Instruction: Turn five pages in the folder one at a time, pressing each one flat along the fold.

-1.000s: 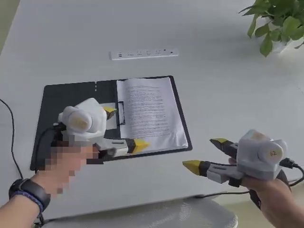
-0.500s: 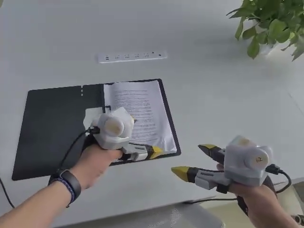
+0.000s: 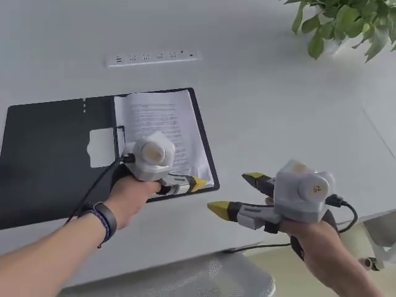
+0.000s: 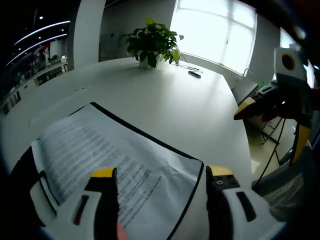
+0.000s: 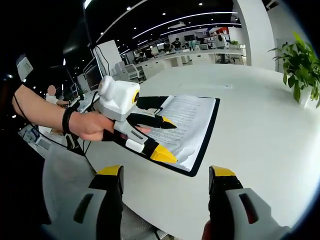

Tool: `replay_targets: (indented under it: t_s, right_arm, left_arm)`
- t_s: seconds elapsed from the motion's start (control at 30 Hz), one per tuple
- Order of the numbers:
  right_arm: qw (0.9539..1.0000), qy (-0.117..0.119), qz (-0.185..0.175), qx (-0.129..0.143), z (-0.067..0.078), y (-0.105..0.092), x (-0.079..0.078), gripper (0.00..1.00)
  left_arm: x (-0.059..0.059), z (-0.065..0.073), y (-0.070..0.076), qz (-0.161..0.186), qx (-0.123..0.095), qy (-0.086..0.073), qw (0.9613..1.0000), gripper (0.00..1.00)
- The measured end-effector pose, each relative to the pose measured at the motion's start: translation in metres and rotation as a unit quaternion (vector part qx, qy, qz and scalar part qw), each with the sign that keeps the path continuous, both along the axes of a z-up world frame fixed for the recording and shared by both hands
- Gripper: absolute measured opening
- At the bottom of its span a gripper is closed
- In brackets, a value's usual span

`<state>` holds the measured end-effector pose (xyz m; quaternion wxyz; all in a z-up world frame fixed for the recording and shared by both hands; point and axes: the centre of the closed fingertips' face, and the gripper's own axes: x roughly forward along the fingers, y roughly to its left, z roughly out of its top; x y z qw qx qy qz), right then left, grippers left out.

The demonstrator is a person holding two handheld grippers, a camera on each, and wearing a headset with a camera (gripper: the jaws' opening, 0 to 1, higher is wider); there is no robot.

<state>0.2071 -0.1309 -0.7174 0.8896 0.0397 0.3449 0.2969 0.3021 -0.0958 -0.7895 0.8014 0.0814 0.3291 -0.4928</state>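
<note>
The white table point(image 3: 278, 124) runs out ahead of both tongs. On it the black folder point(image 3: 49, 161) lies open beneath my left tongs point(image 3: 189, 183). Its printed pages point(image 3: 161, 130) are stacked on the half nearer my right tongs point(image 3: 235, 192). The head view gives the potted plant point(image 3: 346, 21) far beyond the right tongs and the power strip point(image 3: 153, 58) past the folder. The right gripper view adds rows of desks point(image 5: 200, 55) behind (and my left tongs side-on). Left tongs: 2 jaws spread wide, straddling the pages' near corner and gripping nothing. I cannot tell whether a tip touches paper. Right tongs: 2 jaws wide, empty, over bare table, apart from the folder.
</note>
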Motion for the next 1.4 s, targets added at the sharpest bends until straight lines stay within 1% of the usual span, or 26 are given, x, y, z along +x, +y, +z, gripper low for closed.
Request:
replay_targets:
  t_s: [0.03, 0.07, 0.1, 0.17, 0.2, 0.23, 0.3, 0.4, 0.43, 0.47, 0.5, 0.53, 0.67, 0.7, 0.83, 0.9, 0.93, 0.97, 1.03, 1.1, 1.17, 1.23, 1.33, 1.4]
  right_arm:
    - [1.0, 0.002, 0.001, 0.0, -0.001, -0.001, 0.0, 0.68]
    - [1.0, 0.003, 0.002, 0.0, -0.002, -0.001, 0.001, 0.68]
    - [1.0, 0.003, 0.003, 0.0, -0.002, -0.002, 0.001, 0.68]
    - [1.0, 0.005, 0.004, 0.001, -0.004, -0.003, 0.003, 0.68]
    - [1.0, 0.006, 0.005, 0.001, -0.004, -0.003, 0.004, 0.68]
    - [1.0, 0.007, 0.005, 0.002, -0.005, -0.003, 0.005, 0.68]
    - [0.9999, 0.006, 0.006, 0.006, -0.004, -0.003, 0.008, 0.67]
    - [0.9999, 0.007, 0.009, 0.008, -0.007, -0.001, 0.012, 0.67]
    - [0.9999, 0.008, 0.011, 0.01, -0.008, -0.001, 0.014, 0.67]
    - [0.9999, 0.008, 0.011, 0.01, -0.009, -0.001, 0.015, 0.67]
    - [0.9998, 0.008, 0.013, 0.012, -0.011, 0.0, 0.017, 0.67]
    - [0.9998, 0.008, 0.014, 0.013, -0.012, 0.001, 0.019, 0.66]
    - [0.9994, 0.008, 0.013, 0.03, -0.014, 0.005, 0.033, 0.65]
    - [0.9992, 0.007, 0.012, 0.039, -0.014, 0.007, 0.04, 0.65]
    - [0.9986, 0.009, 0.012, 0.051, -0.022, 0.012, 0.059, 0.63]
    - [0.9977, 0.012, 0.01, 0.066, -0.025, 0.015, 0.068, 0.61]
    - [0.996, 0.019, -0.002, 0.087, -0.025, 0.018, 0.075, 0.6]
    - [0.9957, 0.02, -0.007, 0.091, -0.026, 0.018, 0.079, 0.59]
    - [0.9956, 0.02, -0.005, 0.092, -0.028, 0.019, 0.089, 0.58]
    - [0.9941, 0.023, -0.011, 0.105, -0.028, 0.022, 0.098, 0.57]
    - [0.9927, 0.026, -0.017, 0.117, -0.03, 0.023, 0.105, 0.56]
    - [0.9918, 0.03, -0.02, 0.122, -0.033, 0.023, 0.11, 0.55]
    - [0.9908, 0.04, -0.02, 0.128, -0.039, 0.025, 0.115, 0.52]
    - [0.9888, 0.051, -0.024, 0.138, -0.044, 0.026, 0.116, 0.52]
  left_arm:
    - [0.0, -0.003, -0.002, 0.005, -0.003, 0.006, 1.0, 0.71]
    - [0.002, -0.005, -0.003, 0.012, -0.002, 0.008, 0.9999, 0.71]
    - [0.003, -0.008, -0.004, 0.017, 0.001, 0.006, 0.9998, 0.7]
    - [0.003, -0.011, -0.005, 0.02, 0.006, 0.0, 0.9998, 0.69]
    - [0.003, -0.012, -0.006, 0.019, 0.012, -0.011, 0.9997, 0.69]
    - [0.003, -0.013, -0.007, 0.018, 0.014, -0.015, 0.9996, 0.69]
    - [0.004, -0.012, -0.006, 0.023, 0.013, -0.016, 0.9995, 0.69]
    - [0.007, -0.013, -0.004, 0.022, 0.017, -0.023, 0.9993, 0.66]
    - [0.007, -0.013, -0.003, 0.024, 0.016, -0.023, 0.9993, 0.65]
    - [0.009, -0.012, -0.002, 0.032, 0.009, -0.017, 0.9993, 0.65]
    - [0.009, -0.012, -0.002, 0.034, 0.005, -0.014, 0.9993, 0.64]
    - [0.009, -0.012, -0.002, 0.032, 0.008, -0.016, 0.9993, 0.63]
    - [0.008, -0.013, -0.002, 0.03, 0.011, -0.02, 0.9993, 0.63]
    - [0.008, -0.013, -0.002, 0.03, 0.011, -0.021, 0.9993, 0.63]
    - [0.007, -0.013, -0.003, 0.029, 0.013, -0.022, 0.9992, 0.64]
    - [0.007, -0.014, -0.003, 0.029, 0.013, -0.022, 0.9993, 0.65]
    - [0.007, -0.014, -0.003, 0.027, 0.014, -0.022, 0.9993, 0.65]
    - [0.006, -0.014, -0.003, 0.025, 0.015, -0.023, 0.9993, 0.65]
    - [0.007, -0.014, -0.003, 0.025, 0.013, -0.022, 0.9994, 0.65]
    - [0.007, -0.014, -0.003, 0.027, 0.013, -0.02, 0.9993, 0.65]
    - [0.007, -0.014, -0.003, 0.027, 0.012, -0.021, 0.9993, 0.65]
    - [0.007, -0.014, -0.002, 0.026, 0.013, -0.022, 0.9993, 0.65]
    - [0.007, -0.014, -0.002, 0.028, 0.012, -0.02, 0.9993, 0.65]
    - [0.008, -0.014, -0.002, 0.028, 0.012, -0.02, 0.9993, 0.65]
